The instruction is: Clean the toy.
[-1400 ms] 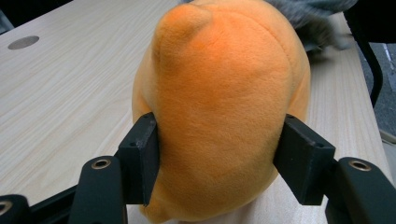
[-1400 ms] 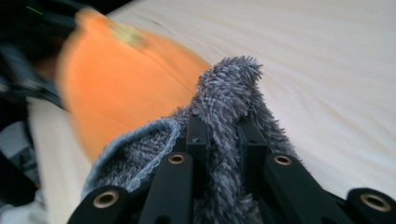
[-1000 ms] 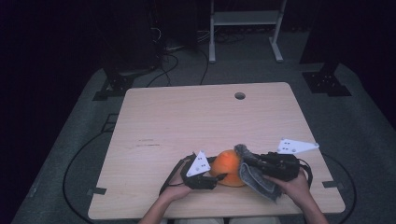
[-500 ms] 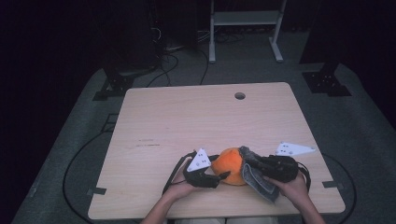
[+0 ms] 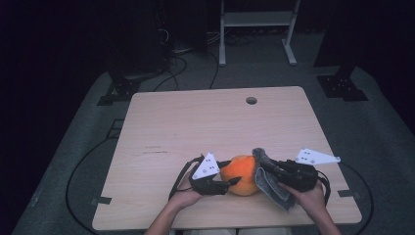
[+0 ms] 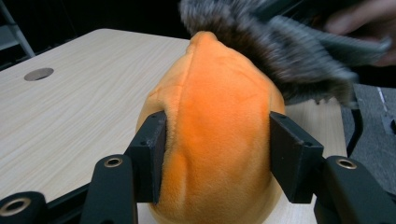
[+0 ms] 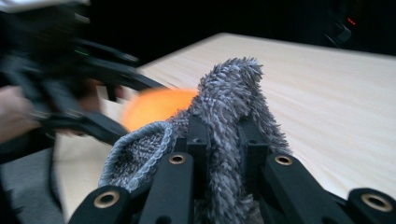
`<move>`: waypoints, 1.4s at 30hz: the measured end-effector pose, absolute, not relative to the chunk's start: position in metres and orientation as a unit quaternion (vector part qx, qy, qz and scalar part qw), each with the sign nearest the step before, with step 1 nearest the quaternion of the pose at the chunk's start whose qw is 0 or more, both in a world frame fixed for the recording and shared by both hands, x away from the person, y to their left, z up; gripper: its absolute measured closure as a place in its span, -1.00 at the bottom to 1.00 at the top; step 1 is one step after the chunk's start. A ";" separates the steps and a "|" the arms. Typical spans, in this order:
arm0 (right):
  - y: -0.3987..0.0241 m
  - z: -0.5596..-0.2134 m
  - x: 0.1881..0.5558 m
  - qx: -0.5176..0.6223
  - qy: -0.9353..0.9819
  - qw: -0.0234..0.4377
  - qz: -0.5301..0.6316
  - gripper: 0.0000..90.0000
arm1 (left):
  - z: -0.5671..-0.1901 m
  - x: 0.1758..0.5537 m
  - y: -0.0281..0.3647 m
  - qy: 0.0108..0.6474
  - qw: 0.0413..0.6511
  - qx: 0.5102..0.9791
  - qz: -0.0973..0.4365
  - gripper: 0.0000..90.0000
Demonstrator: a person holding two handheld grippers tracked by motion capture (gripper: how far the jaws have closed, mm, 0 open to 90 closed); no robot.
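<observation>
An orange plush ball (image 5: pixel 241 174) rests near the table's front edge. My left gripper (image 5: pixel 234 180) comes at it from the left. In the left gripper view the two pads (image 6: pixel 154 158) press into the sides of the orange plush (image 6: pixel 219 126); the jaws have just been closing on it. A grey fuzzy cloth (image 5: pixel 274 188) hangs against the ball's right side, and my right gripper (image 5: pixel 262 169) is shut on it. In the right gripper view the cloth (image 7: pixel 231 88) is pinched between the jaws, with the orange ball (image 7: pixel 156 105) blurred behind it.
The wooden table (image 5: pixel 205 122) has a small round hole (image 5: pixel 251 100) near its far edge. Cables trail from both grippers over the front edge. A dark floor with cables and a white stand (image 5: pixel 254 19) lies beyond the table.
The left gripper has shifted slightly upward and its jaws have drawn in on the orange ball. The right gripper with the grey cloth has stayed against the ball's right side.
</observation>
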State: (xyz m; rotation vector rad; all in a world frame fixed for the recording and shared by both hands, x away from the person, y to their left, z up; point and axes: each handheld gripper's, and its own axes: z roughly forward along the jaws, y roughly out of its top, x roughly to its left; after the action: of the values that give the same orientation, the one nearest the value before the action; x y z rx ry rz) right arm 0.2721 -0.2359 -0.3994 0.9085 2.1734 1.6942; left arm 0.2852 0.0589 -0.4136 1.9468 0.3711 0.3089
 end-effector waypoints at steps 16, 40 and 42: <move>-0.238 -0.406 0.275 0.328 0.751 0.138 0.556 0.73 | -0.432 0.293 0.053 0.178 0.546 0.808 0.128 -0.24; -0.213 -0.392 0.262 0.268 0.791 0.162 0.525 0.74 | -0.435 0.276 0.037 0.140 0.519 0.826 0.169 -0.13; -0.222 -0.397 0.267 0.285 0.788 0.168 0.520 0.74 | -0.436 0.276 0.039 0.135 0.523 0.826 0.158 -0.14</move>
State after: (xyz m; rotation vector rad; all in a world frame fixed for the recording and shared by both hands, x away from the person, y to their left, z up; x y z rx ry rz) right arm 0.2668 -0.2223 -0.3974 0.8111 2.2406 1.4779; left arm 0.2765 0.0388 -0.4357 1.9782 0.3227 0.3794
